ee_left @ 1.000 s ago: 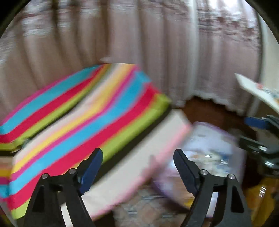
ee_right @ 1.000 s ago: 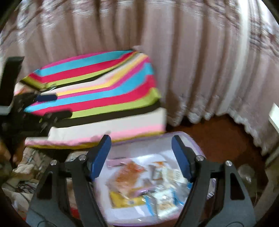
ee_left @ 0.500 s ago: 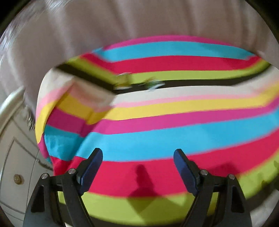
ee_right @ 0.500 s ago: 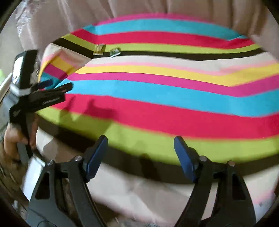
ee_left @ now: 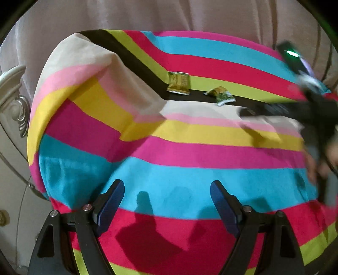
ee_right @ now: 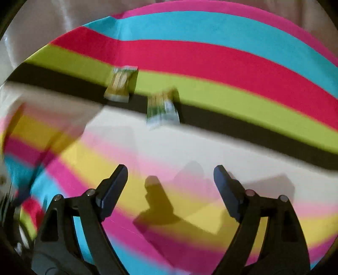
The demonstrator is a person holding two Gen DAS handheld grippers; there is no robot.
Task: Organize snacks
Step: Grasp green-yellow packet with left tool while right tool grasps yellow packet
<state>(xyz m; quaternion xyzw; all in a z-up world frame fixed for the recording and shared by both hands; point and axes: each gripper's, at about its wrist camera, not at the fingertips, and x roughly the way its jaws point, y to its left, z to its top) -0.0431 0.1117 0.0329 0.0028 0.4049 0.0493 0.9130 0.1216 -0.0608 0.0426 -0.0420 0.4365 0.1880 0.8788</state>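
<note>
Striped cloth [ee_left: 169, 173] covers the bench; two green-gold snack packets [ee_left: 178, 82] [ee_left: 220, 95] lie near each other on its black stripe, well ahead of both tongs. Left tongs [ee_left: 166, 201] stand apart and empty; right tongs [ee_right: 171, 186] are empty and opening. Best approach: descend squarely over one packet and pinch its edge without snagging cloth.

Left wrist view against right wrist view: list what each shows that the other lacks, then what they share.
Only the left wrist view shows the right gripper from outside, blurred, reaching in from the right, plus the white carved furniture at the left edge and the cloth's folded-over corner sharply. Only the right wrist view shows the right gripper's own jaws opening, nothing between them. Both show the striped cloth, two small green-yellow snack packets on its black stripe, and the pale curtain behind.
</note>
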